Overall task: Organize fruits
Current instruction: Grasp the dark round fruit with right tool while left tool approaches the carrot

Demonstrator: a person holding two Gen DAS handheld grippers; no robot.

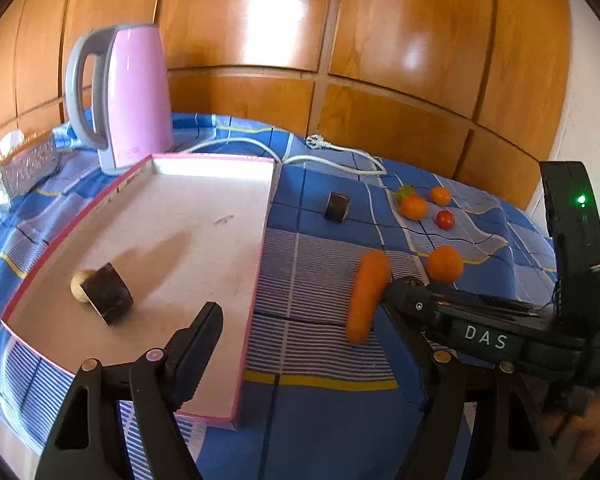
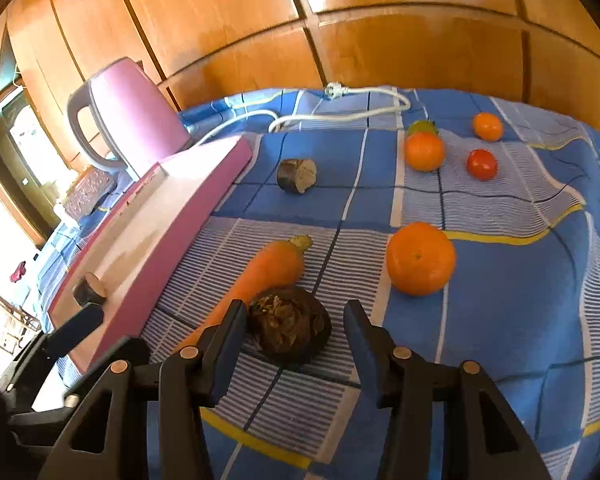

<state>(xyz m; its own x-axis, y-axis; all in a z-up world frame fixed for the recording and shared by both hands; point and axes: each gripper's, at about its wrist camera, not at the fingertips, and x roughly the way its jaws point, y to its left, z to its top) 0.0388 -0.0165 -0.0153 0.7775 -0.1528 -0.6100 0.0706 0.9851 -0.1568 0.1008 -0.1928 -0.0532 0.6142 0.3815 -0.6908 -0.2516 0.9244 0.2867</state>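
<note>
A pink-rimmed tray (image 1: 256, 248) lies on the blue checked cloth and holds one dark brown piece (image 1: 107, 298) with a pale end. My left gripper (image 1: 312, 344) is open and empty over the tray's near right edge. My right gripper (image 2: 296, 332) is open around a dark brown round fruit (image 2: 290, 324) on the cloth, its jaws on either side and apart from it. A carrot (image 2: 260, 276) lies just left of that fruit. A large orange (image 2: 421, 258) sits to the right. Another dark piece (image 2: 297, 175) lies farther back.
Two small oranges (image 2: 424, 151) (image 2: 487, 126), a red tomato (image 2: 481, 164) and a green fruit (image 2: 420, 126) lie at the back right. A pink kettle (image 1: 136, 96) stands behind the tray, its white cord (image 1: 340, 152) trailing across the cloth. A wooden wall is behind.
</note>
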